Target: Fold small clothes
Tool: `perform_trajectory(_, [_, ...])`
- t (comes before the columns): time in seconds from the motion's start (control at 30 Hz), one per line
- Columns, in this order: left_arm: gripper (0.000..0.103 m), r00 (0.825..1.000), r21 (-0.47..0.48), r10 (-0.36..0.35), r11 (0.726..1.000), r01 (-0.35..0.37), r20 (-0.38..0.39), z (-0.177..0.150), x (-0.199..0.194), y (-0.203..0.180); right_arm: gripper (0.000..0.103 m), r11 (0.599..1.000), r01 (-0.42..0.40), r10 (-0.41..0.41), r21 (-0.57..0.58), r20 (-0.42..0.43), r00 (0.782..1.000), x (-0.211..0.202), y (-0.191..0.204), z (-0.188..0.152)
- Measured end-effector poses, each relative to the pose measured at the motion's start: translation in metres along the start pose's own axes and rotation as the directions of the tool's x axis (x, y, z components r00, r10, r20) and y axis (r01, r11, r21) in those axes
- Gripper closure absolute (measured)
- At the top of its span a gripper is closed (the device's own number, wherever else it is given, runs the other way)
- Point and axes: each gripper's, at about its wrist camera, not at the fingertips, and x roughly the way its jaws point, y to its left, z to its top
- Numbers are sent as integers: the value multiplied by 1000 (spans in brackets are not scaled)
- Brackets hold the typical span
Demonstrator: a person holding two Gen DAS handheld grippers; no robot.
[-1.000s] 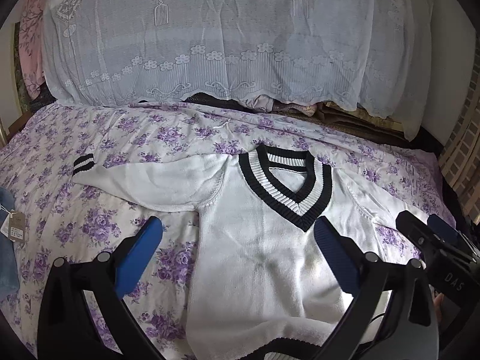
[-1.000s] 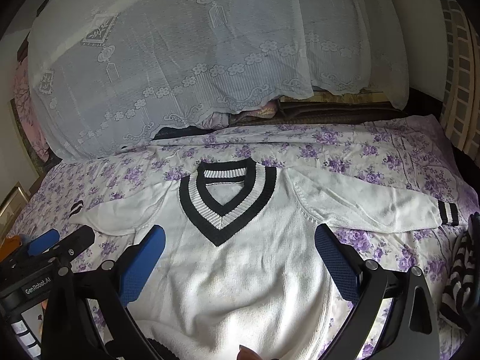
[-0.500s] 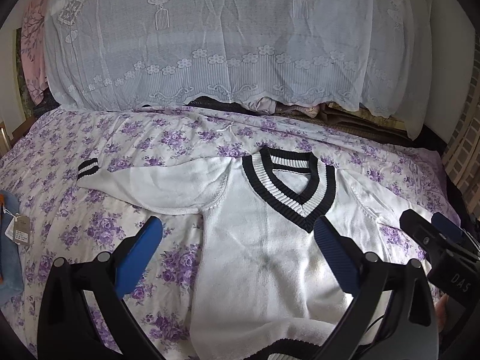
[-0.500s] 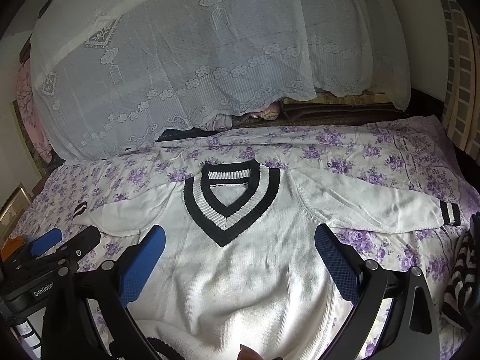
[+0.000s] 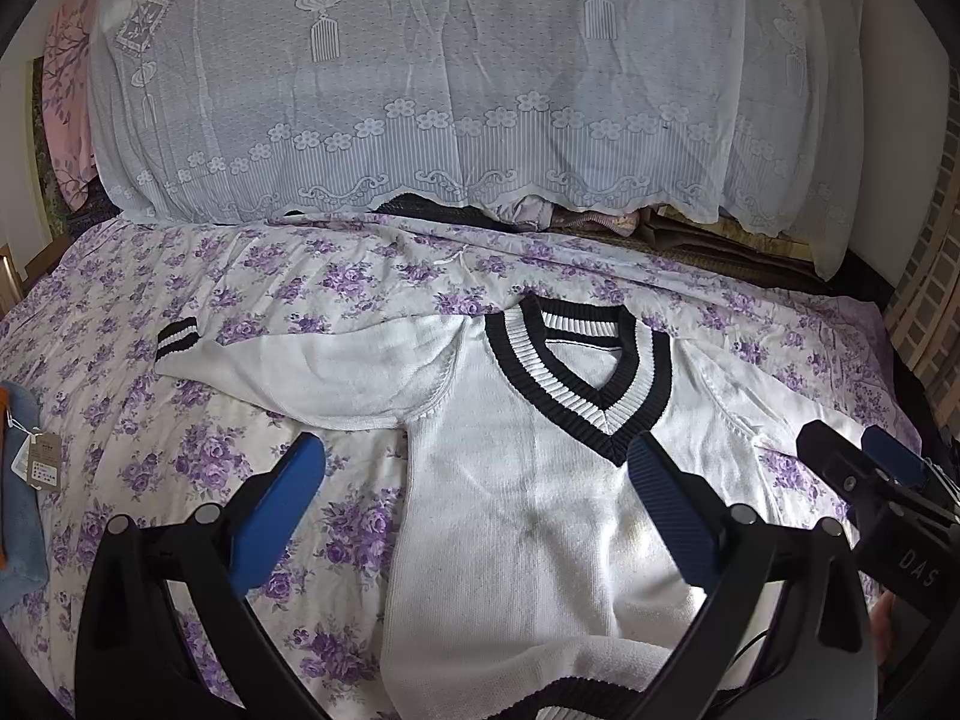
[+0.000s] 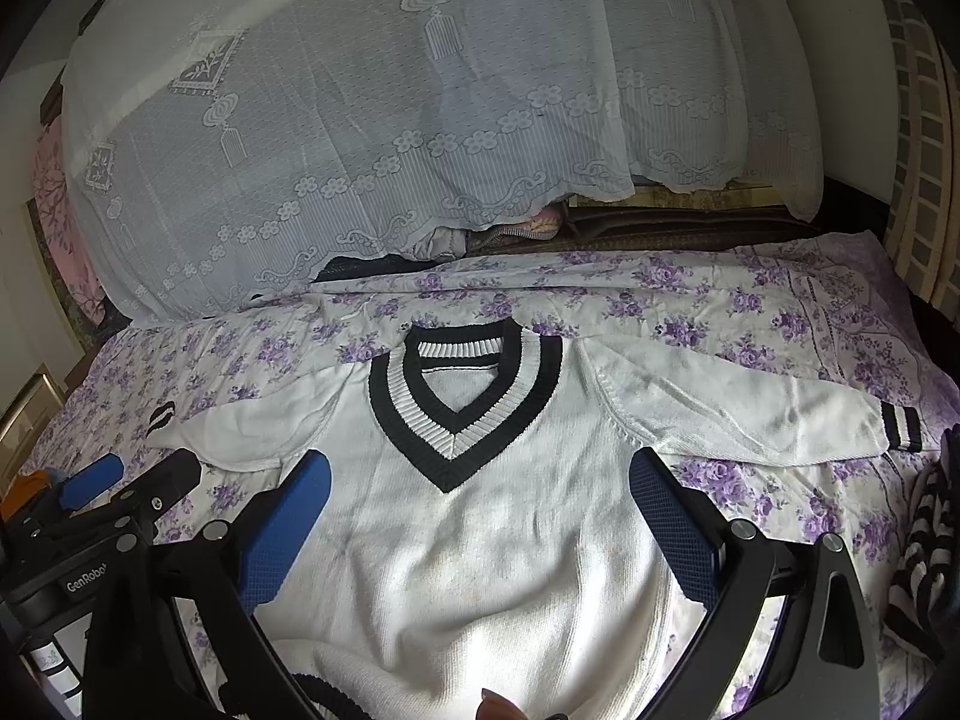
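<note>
Nearest the camera, the left gripper (image 5: 474, 498) and right gripper (image 6: 480, 510) both hover with jaws spread wide and released, gripping nothing. Under them a white sweater (image 5: 528, 516) lies flat, front up, on a purple-flowered bedsheet (image 5: 180, 450), sleeves reaching toward 9 and 3 o'clock. At 12 o'clock, farthest back, a lace cloth (image 5: 456, 90) drapes a pile.

In the left wrist view, the black body of the right gripper (image 5: 888, 492) at the right edge carries the white letters "DAS". In the right wrist view, the black body of the left gripper (image 6: 120, 480) at the lower left reads "GenRobot". A paper hang tag (image 5: 39, 467) on the blue garment (image 5: 18, 510) bears print too small to read.
</note>
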Motion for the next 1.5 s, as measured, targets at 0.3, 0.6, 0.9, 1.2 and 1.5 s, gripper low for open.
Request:
perform_trajectory(0.3, [5, 1000, 1, 0, 1000, 0, 0, 1, 0, 1, 3, 1000, 0, 0, 0, 0, 1000, 1, 0, 0])
perform_trajectory(0.6, [5, 1000, 2, 1, 1000, -1, -2, 1, 0, 2, 3, 1000, 0, 0, 0, 0, 1000, 1, 0, -1])
perform_trajectory(0.9, [5, 1000, 1, 2, 1000, -2, 0, 0, 0, 2, 3, 1000, -1, 1, 0, 0, 1000, 1, 0, -1])
perform_trajectory(1.2, [5, 1000, 4, 2, 1000, -2, -1, 0, 0, 2, 3, 1000, 0, 0, -1, -1, 1000, 1, 0, -1])
perform_trajectory(1.5, [5, 1000, 10, 3, 1000, -3, -2, 0, 0, 2, 3, 1000, -7, 7, 1, -5, 1000, 0, 4, -3])
